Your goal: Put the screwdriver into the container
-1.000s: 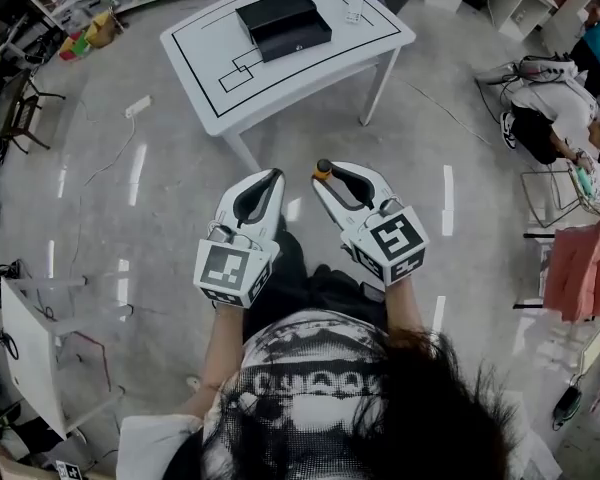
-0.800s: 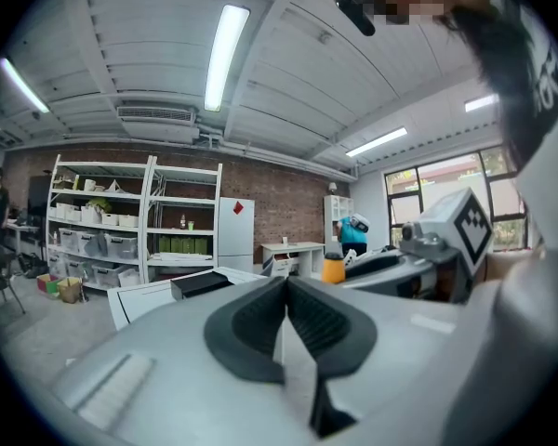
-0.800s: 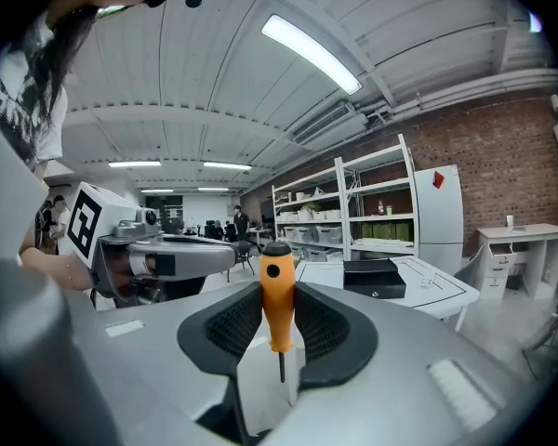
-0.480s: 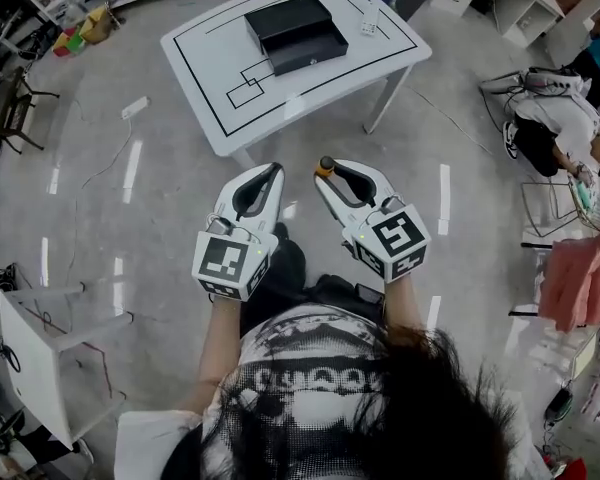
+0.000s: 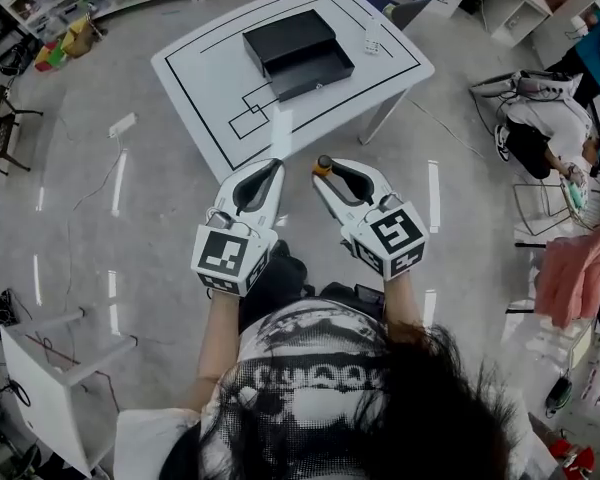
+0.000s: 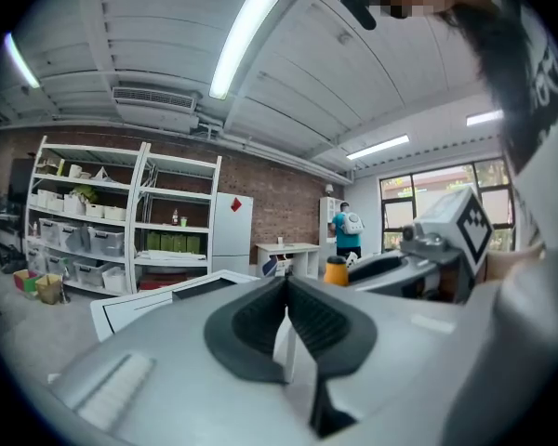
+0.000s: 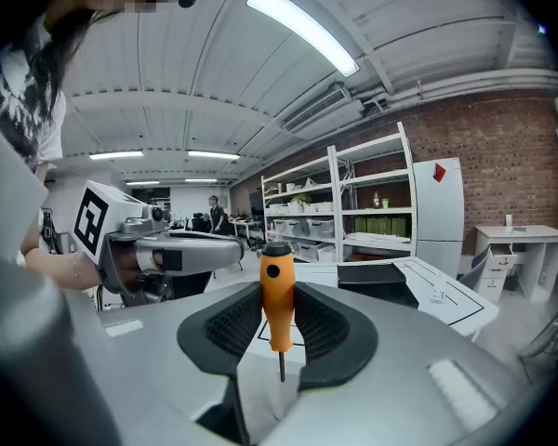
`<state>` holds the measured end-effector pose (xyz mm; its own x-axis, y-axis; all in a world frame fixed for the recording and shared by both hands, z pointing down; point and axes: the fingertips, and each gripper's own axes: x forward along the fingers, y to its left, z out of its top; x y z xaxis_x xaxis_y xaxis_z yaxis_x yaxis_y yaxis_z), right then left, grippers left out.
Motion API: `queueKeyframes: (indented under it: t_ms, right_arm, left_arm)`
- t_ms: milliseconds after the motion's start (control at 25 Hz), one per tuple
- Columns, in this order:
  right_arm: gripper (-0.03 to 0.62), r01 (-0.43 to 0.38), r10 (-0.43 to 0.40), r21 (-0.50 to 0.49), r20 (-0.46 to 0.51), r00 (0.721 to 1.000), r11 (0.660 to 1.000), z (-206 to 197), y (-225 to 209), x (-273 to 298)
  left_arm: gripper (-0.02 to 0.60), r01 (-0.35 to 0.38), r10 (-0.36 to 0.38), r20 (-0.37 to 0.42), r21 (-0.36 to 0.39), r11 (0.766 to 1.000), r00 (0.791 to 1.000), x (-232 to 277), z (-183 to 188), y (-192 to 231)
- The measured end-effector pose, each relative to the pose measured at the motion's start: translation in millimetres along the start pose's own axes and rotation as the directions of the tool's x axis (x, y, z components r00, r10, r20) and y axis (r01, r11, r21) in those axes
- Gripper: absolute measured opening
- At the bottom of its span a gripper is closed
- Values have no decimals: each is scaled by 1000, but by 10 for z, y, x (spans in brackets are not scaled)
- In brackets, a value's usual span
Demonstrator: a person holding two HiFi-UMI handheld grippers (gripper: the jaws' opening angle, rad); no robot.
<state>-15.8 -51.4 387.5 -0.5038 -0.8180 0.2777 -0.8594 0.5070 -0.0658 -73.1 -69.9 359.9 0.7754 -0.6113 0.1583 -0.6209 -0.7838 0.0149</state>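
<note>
An orange-handled screwdriver [image 7: 278, 297] stands upright with its thin shaft pointing down, and my right gripper [image 7: 279, 321] is shut on its handle. In the head view its black-capped handle [image 5: 323, 166] shows at the tips of the right gripper [image 5: 329, 171]. My left gripper [image 5: 272, 171] is beside it, shut with nothing in it, its pads meeting [image 6: 286, 295]. The black open container [image 5: 298, 52] lies on the white table [image 5: 220, 73] ahead, beyond both grippers. It also shows as a dark box [image 7: 372, 275] in the right gripper view.
A small white object [image 5: 372, 46] lies on the table right of the container. A chair [image 5: 408, 10] stands behind the table. A person [image 5: 540, 128] sits at the right, an overturned white stool [image 5: 40, 378] lies lower left, and shelves [image 6: 121, 230] line the wall.
The table and container have come closer to both grippers in the head view. The grippers keep the same pose side by side, and the screwdriver stays gripped.
</note>
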Motion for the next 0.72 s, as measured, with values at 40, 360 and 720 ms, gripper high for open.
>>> queueKeyframes:
  t_ms: [40, 360, 720]
  right_arm:
    - [115, 5, -5, -1, -1, 1000, 1000, 40, -21, 85]
    - [115, 41, -41, 0, -3, 999, 999, 243, -181, 738]
    - [115, 82, -82, 12, -18, 997, 997, 300, -242, 1077]
  left_arm:
    - [0, 9, -9, 1, -1, 1000, 1000, 38, 16, 82]
    - [0, 55, -55, -9, 6, 998, 998, 276, 43, 710]
    - [0, 89, -89, -25, -5, 996, 996, 350, -19, 1071]
